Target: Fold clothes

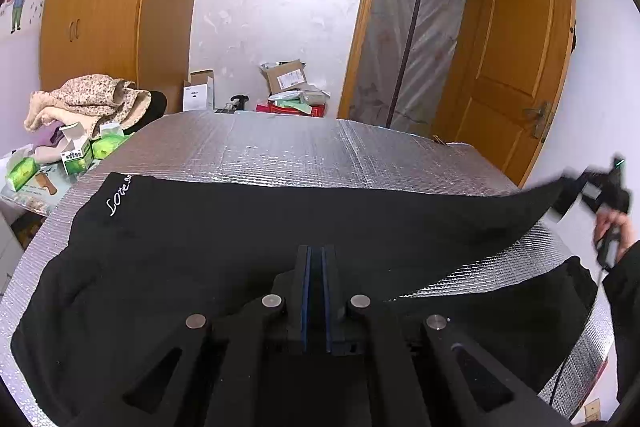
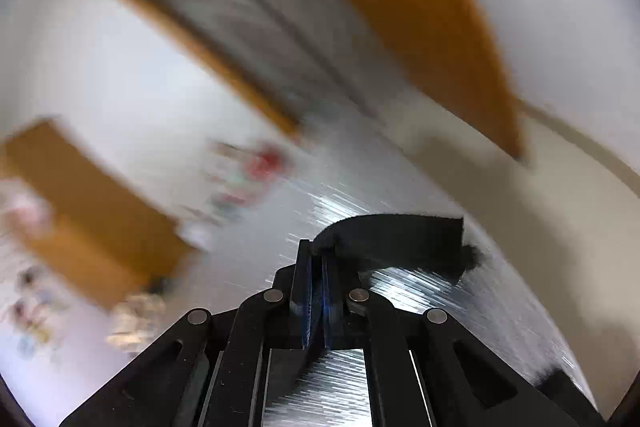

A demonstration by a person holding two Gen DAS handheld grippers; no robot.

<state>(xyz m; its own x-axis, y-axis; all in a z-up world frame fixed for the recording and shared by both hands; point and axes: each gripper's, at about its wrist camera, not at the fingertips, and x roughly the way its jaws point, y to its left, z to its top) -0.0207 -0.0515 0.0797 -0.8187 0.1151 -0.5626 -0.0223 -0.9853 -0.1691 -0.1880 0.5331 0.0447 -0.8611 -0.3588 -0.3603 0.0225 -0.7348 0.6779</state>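
Black garment (image 1: 240,247): soft, limp, light; grip at hems.
Left tool (image 1: 316,255): clenched on near edge.
Right tool (image 2: 318,259): clenched on lifted corner.

Work surface is a table covered in a silver quilted foil mat (image 1: 280,143); black garment (image 1: 224,227) spread over its near half, white "Love" script at the far-left corner; garment's right end lifted off the mat; right wrist view is motion-blurred, shows only foil and a black fabric strip.
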